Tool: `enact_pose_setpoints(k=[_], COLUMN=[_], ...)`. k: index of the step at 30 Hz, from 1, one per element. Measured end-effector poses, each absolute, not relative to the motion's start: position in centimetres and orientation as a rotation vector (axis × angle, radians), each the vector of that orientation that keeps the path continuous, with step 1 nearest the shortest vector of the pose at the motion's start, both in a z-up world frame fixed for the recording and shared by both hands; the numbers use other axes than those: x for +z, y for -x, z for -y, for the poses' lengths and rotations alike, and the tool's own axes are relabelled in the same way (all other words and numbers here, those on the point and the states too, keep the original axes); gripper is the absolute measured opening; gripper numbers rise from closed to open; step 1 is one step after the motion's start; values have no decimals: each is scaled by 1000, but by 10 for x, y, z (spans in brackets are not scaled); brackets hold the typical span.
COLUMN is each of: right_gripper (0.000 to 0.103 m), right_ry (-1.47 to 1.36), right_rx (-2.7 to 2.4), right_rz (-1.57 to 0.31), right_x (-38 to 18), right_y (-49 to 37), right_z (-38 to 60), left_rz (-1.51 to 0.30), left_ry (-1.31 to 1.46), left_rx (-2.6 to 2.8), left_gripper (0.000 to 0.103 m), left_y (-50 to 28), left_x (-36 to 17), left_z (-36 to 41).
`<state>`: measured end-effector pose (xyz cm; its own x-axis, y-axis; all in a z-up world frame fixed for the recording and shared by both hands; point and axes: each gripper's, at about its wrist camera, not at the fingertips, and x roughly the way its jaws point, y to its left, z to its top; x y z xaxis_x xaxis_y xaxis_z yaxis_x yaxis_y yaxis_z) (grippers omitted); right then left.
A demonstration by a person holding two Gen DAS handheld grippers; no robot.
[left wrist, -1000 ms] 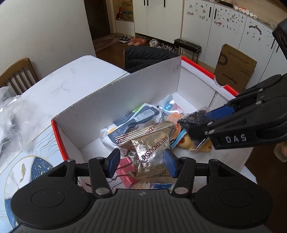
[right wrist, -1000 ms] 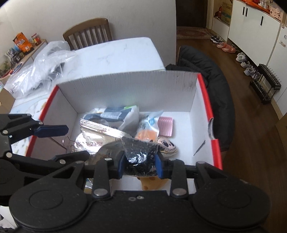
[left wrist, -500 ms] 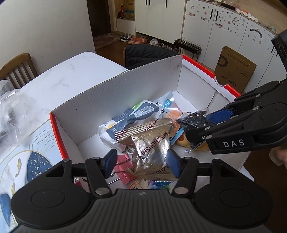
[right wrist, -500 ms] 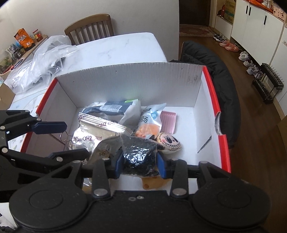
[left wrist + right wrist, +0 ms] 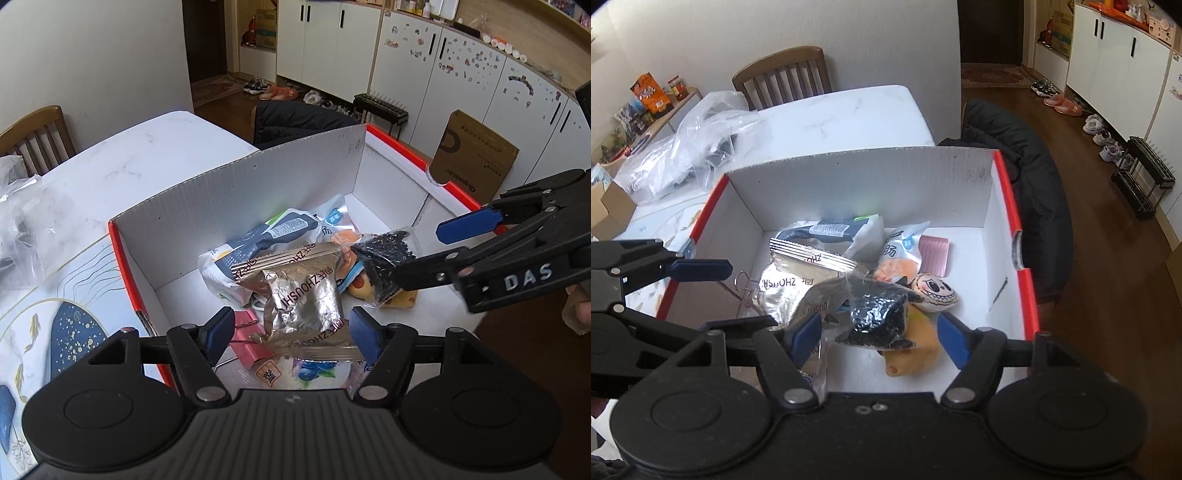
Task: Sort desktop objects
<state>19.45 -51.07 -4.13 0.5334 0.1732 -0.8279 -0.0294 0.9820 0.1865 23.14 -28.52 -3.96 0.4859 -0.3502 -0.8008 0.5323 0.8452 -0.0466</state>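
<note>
The right gripper (image 5: 879,334) is standing with its jaws spread, the clear packet of black granules (image 5: 877,319) lying between the blue pads but touched by neither, resting on the heap in the lower middle of the right wrist view. The left gripper (image 5: 291,328) is likewise spread, hovering over the crumpled silver foil packet (image 5: 303,299) at the centre of the left wrist view without pinching it. All goods are sitting inside the red-edged white cardboard box (image 5: 1008,192). The black packet is lying on a slant atop the foil packet and a yellow soft toy (image 5: 916,352); its long axis is running roughly from the lower left to the upper right of the right wrist view, its pointed sealed corner aiming toward the beige face toy (image 5: 934,290). Risks, as judged: the packet is perching loosely and may slide off the pile toward the box floor; either gripper closing now may catch the neighbouring foil wrapper instead; the two grippers are working close together and may collide.
</note>
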Motion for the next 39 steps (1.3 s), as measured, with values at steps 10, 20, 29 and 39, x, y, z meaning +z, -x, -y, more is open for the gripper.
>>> enact_pose_setpoints(k=[10, 20, 29, 39], right_gripper=[80, 87, 96, 98], right_ry=[-160, -151, -158, -96], right_rx=[169, 185, 199, 152], right_rz=[-910, -816, -767, -697], right_x=[-25, -10, 0, 6], right_y=[-172, -149, -134, -114], right_z=[510, 498, 485, 463], left_rz=[-874, -840, -843, -807], left_ry=[-183, -143, -114, -124], left_rx=[-544, -530, -526, -555], left_gripper=[68, 83, 93, 103], left_y=[-219, -206, -201, -185], left_x=[-27, -13, -9, -1], left_z=[273, 255, 234, 218])
